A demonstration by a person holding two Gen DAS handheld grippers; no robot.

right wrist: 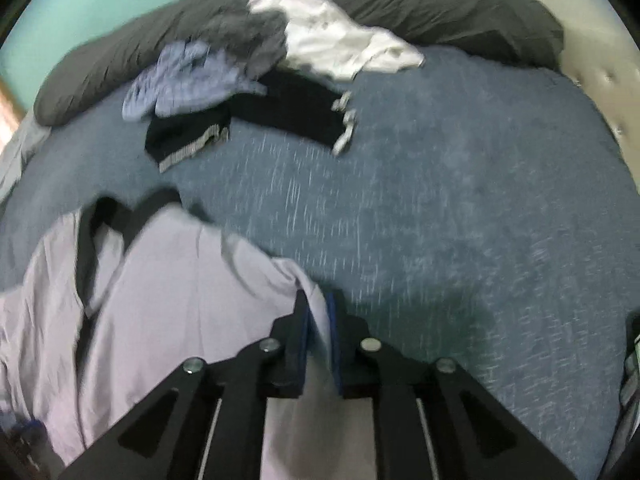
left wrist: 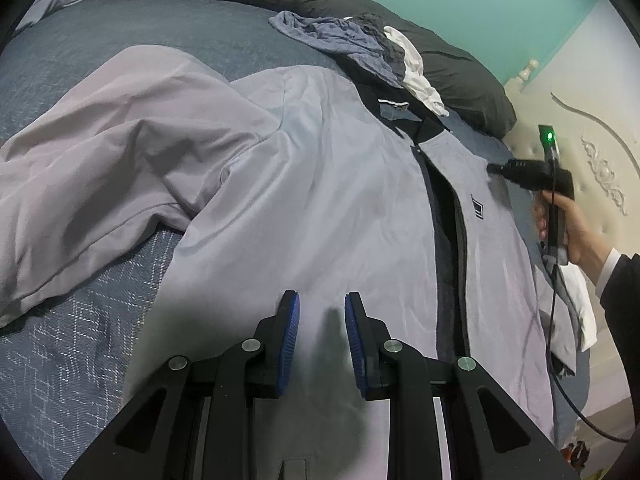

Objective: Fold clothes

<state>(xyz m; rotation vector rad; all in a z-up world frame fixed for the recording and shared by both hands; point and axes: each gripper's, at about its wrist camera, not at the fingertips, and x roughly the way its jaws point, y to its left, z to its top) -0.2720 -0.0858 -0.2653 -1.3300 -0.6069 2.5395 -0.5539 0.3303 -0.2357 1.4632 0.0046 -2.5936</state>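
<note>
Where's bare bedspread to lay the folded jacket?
Widest bare bedspread lies right of the jacket, below the clothes pile and dark duvet. A smaller patch sits above the jacket's sleeve. It is crowded at the pile, by the collar.

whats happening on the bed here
A person is folding a light grey jacket spread open on a blue bedspread, a gripper in each hand. The right gripper has its jaws pinched on the jacket's edge. The left gripper hovers over the jacket's lower part, jaws apart, holding nothing. A pile of other clothes waits near the dark pillow.
</note>
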